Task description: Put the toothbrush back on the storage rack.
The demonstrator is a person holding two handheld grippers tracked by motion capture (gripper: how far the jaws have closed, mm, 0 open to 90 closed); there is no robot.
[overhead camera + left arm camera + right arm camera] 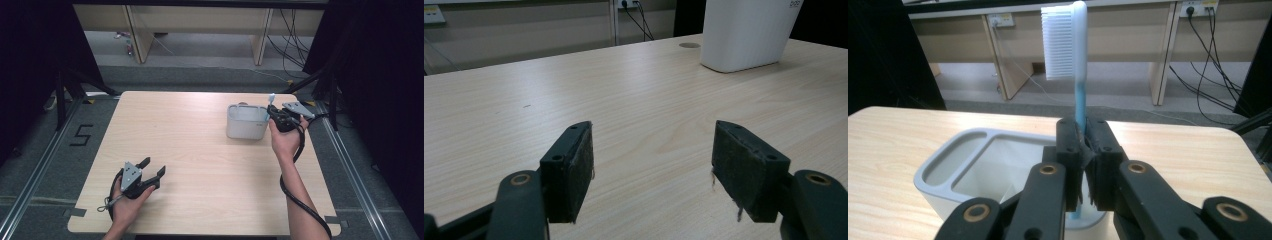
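Holding a toothbrush (1078, 95) upright, bristles up, the right tongs (1083, 150) clamp its blue handle above the white holder (955, 172) at the far right of the bench (200, 150). The handle's lower end dips into a compartment. This looks like the placing step; next, I judge, lower and release. The left tongs (651, 170) rest wide apart and empty, near left.

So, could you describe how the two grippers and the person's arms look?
Both the left gripper and the right gripper are black, with two flat-padded jaws on pivoting links with brass-coloured rivets. Each carries a grey three-cornered plate on top and trails a thick black cable. The forearms are bare, with no sleeves in sight.
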